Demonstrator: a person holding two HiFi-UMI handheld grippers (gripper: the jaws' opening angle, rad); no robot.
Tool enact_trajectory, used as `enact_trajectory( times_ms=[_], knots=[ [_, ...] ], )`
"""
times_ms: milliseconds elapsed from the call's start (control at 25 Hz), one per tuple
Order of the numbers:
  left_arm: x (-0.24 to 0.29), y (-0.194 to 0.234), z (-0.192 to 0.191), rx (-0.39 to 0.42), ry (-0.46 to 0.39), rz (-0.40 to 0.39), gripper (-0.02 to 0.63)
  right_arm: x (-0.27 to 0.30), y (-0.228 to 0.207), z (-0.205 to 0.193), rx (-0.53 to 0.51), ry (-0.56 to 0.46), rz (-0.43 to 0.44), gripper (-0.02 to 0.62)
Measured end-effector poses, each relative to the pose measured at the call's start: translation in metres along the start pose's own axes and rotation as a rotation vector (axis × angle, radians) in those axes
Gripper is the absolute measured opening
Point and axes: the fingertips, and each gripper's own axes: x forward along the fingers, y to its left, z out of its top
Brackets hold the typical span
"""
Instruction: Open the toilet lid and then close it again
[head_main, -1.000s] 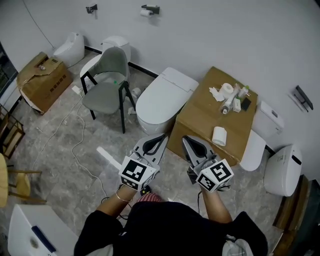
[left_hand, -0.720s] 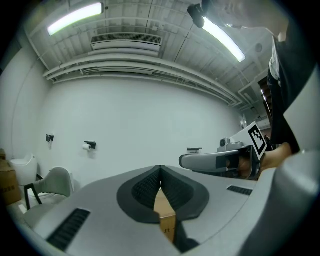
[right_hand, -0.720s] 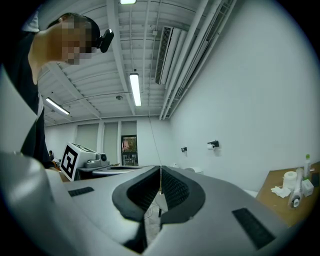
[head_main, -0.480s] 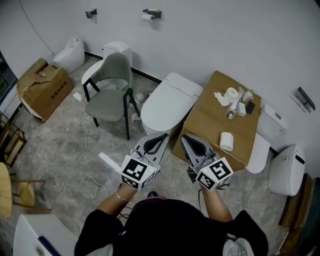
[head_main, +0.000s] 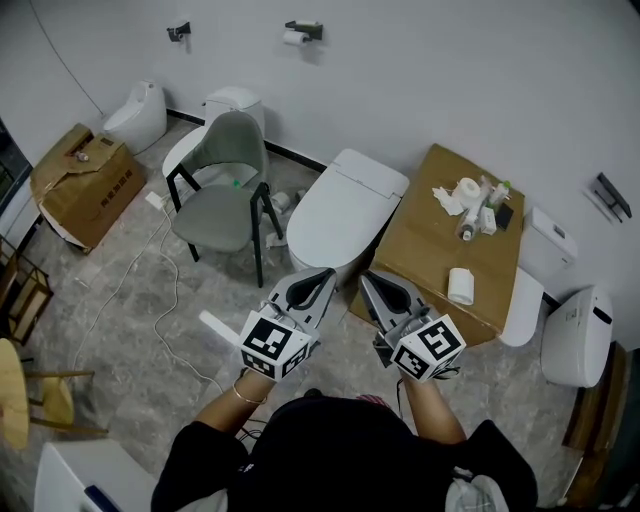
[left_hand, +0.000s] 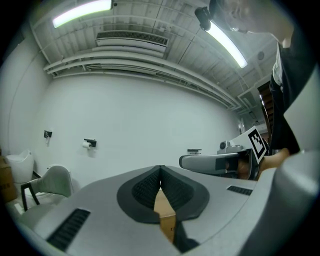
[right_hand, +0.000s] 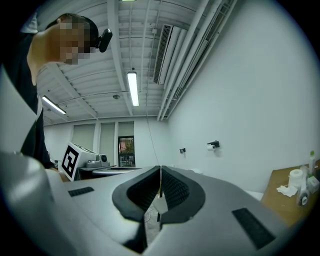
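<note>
pointing lower left, toilet lid (head_main: 342, 212) lies shut.

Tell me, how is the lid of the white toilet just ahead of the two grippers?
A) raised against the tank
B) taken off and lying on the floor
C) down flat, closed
C: in the head view the toilet lid lies down flat and closed, and the left gripper and right gripper are short of it, touching nothing.
</note>
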Motion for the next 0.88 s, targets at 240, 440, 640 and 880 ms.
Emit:
enact_trajectory(
  times_ms=[240, 440, 640, 880],
  knots=[
    [0.003, 0.0, -0.003, 0.005, 0.0, -0.017, 0.005, 0.001, -0.005, -0.004, 0.016, 0.009, -0.025, 0.021],
    [0.005, -0.001, -0.005, -0.004, 0.005, -0.024, 0.004, -0.001, -0.007, -0.008, 0.019, 0.023, -0.039, 0.021],
    [0.007, 0.005, -0.011, -0.01, 0.012, -0.017, 0.005, 0.002, -0.009, -0.009, 0.017, 0.026, -0.035, 0.021],
    [0.015, 0.009, -0.008, 0.002, 0.014, -0.009, 0.005, 0.006, -0.024, -0.009, 0.025, 0.018, -0.042, 0.021]
  ],
)
